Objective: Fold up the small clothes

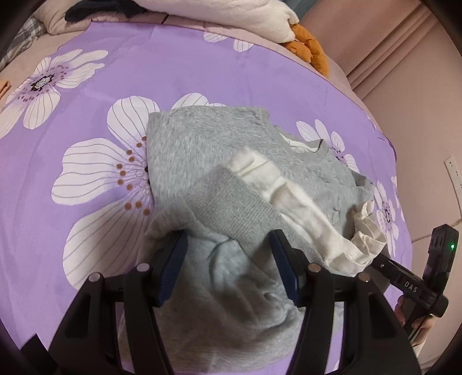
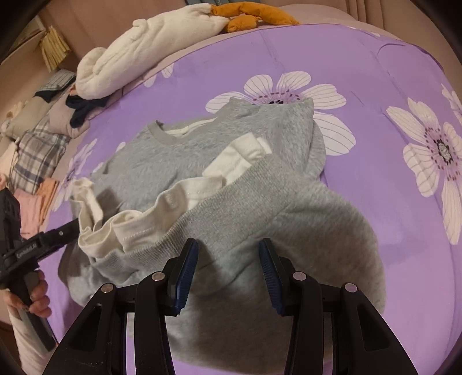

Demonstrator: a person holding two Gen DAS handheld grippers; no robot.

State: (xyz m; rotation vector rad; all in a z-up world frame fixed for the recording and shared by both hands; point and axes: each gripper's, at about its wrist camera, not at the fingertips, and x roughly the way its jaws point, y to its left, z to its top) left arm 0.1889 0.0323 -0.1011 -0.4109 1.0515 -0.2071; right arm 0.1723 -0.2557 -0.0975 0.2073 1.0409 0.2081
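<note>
A purple bedspread (image 2: 361, 86) printed with big white flowers is covering the bed. At its far edge a cream plush toy (image 2: 144, 43) is lying on its side, with an orange plush piece (image 2: 254, 16) touching its end. A dark garment (image 2: 82, 111) is sitting just below the toy, and a plaid cloth (image 2: 37, 153) is lying near folded pink and peach clothes (image 2: 34, 202).

A small heather-grey knit sweater (image 1: 202, 150) with a white ruffled lining (image 1: 277, 184) lies on a purple bedspread (image 1: 86, 230) printed with white, dark-veined flowers (brown-dotted centres); an orange plush (image 2: 254, 17) sits at its far edge.
</note>
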